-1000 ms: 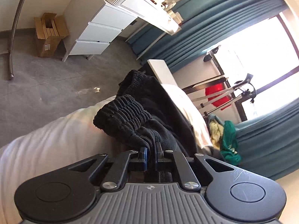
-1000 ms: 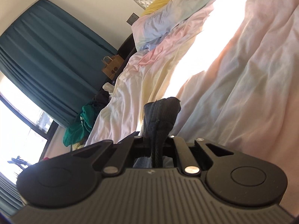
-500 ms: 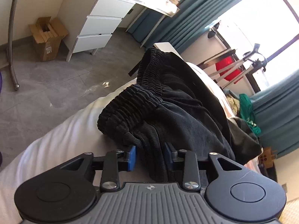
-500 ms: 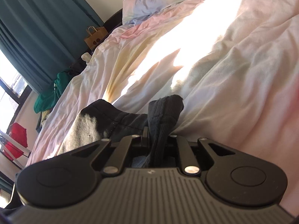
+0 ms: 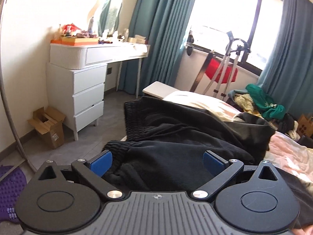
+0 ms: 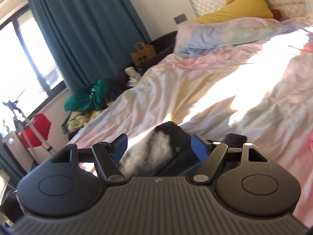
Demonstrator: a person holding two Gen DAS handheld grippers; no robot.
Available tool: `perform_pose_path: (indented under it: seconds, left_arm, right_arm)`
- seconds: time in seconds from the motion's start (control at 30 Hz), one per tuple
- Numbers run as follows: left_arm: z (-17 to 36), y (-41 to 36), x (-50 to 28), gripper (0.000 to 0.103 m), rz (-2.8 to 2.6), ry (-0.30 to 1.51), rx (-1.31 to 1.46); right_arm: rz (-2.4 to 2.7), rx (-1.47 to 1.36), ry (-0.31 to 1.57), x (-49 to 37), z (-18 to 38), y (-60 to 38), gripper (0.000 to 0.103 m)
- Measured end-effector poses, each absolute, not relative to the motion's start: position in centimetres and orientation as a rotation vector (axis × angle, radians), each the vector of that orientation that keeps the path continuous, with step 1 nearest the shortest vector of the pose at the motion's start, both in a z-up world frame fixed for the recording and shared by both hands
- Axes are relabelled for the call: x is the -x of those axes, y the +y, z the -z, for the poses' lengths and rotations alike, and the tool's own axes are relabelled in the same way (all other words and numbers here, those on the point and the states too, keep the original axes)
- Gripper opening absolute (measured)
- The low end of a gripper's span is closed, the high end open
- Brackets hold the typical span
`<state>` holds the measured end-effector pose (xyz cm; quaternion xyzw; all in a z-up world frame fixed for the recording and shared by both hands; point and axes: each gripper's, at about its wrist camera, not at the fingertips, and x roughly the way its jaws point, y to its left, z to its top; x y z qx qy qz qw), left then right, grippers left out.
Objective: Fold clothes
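the black ribbed-waist trousers [image 5: 176,137] lie spread over the foot of the bed with the pastel tie-dye cover [image 6: 225,74], the gathered waistband toward the grey tiled floor [image 5: 58,152]. the left gripper [image 5: 157,159] hangs over the dark cloth, its blue-padded jaws opening wide; fabric lies between them but the pads do not press it. the right gripper [image 6: 158,145] is opening too, with a sunlit fold of the same trousers [image 6: 152,148] between its pads, untouched. a white chest of drawers [image 5: 86,98] stands beside teal curtains [image 5: 162,29].
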<state>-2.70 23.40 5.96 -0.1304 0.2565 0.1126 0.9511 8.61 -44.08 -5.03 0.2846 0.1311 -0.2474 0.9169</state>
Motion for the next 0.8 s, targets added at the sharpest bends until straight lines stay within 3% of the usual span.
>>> perform_pose_path:
  seconds: [0.23,0.5,0.8]
  left_arm:
    - [-6.9,12.9,-1.4,0.101,-0.068,0.484,0.109]
    - [-4.7,3.3,-6.1,0.1,0.045,0.477,0.039]
    - [0.8,1.9,-10.4,0.1,0.062,0.531,-0.002]
  right_arm:
    - [0.193,-0.416,0.265,-9.0,1.4,-35.3,0.074]
    - [0.002,-0.305,0.331,-9.5,2.6,-28.9,0.074]
    - [-0.091,-0.268,0.362,-11.6,4.9,-26.2,0.074]
